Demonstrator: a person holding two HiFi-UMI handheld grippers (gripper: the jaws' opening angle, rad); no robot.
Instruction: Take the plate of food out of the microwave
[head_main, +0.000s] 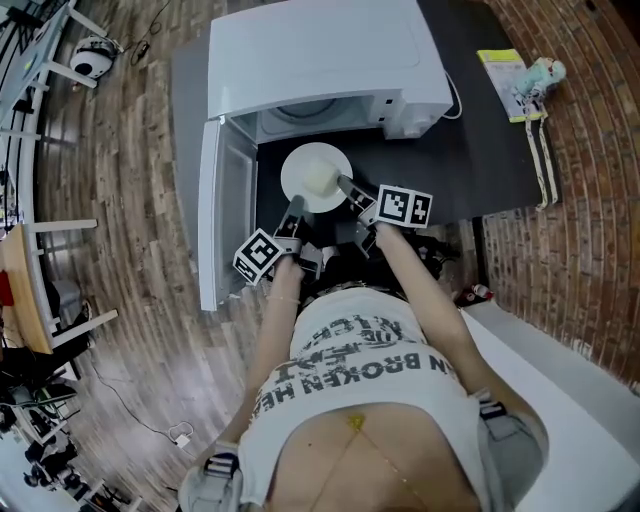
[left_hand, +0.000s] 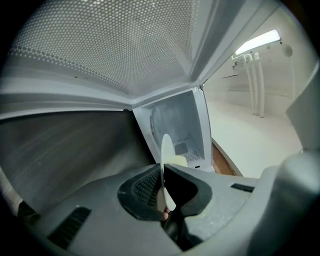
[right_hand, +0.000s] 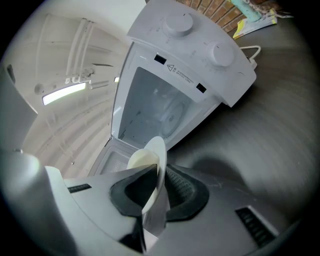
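Note:
A white plate (head_main: 314, 178) with a pale lump of food (head_main: 320, 177) hangs over the dark table, just in front of the open white microwave (head_main: 325, 70). My left gripper (head_main: 293, 210) is shut on the plate's near-left rim. My right gripper (head_main: 350, 188) is shut on its right rim. In the left gripper view the plate (left_hand: 165, 165) stands edge-on between the black pads, with the food (left_hand: 177, 161) behind it. The right gripper view shows the plate rim (right_hand: 156, 170) clamped the same way, and the empty microwave cavity (right_hand: 160, 112) lies beyond.
The microwave door (head_main: 212, 215) stands swung open to the left of the plate. The dark table (head_main: 480, 150) runs to the right, with a booklet and a small toy (head_main: 520, 82) at its far right edge. A cable (head_main: 455, 105) trails by the microwave's right side.

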